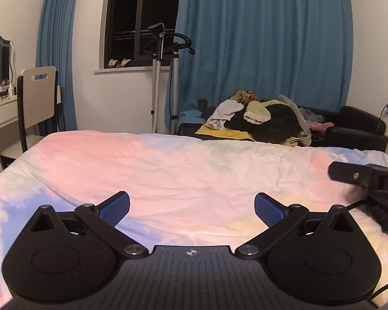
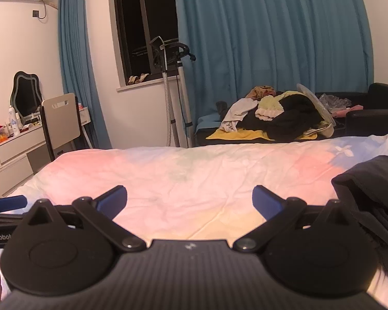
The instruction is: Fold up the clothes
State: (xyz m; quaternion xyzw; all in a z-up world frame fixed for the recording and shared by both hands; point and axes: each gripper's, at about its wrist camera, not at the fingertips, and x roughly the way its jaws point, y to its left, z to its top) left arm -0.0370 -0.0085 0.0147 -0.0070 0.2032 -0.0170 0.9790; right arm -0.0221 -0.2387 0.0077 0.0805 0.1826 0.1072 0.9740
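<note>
A dark garment (image 2: 372,199) lies bunched on the bed at the right edge of the right wrist view, just right of my right gripper (image 2: 189,201). That gripper hovers low over the pastel bedspread (image 2: 194,170), open wide, nothing between its blue pads. My left gripper (image 1: 192,209) also hangs open over the bedspread (image 1: 168,165) with an empty gap. The body of the right gripper (image 1: 367,180) shows at the right edge of the left wrist view. A blue fingertip of the left gripper (image 2: 10,202) shows at the left edge of the right wrist view.
Beyond the bed's far edge a black sofa (image 1: 359,126) carries a heap of clothes (image 1: 261,118) on a yellow towel. A garment steamer stand (image 1: 165,77) rises by the window. A chair (image 1: 38,98) and white dresser (image 1: 0,126) stand at the left.
</note>
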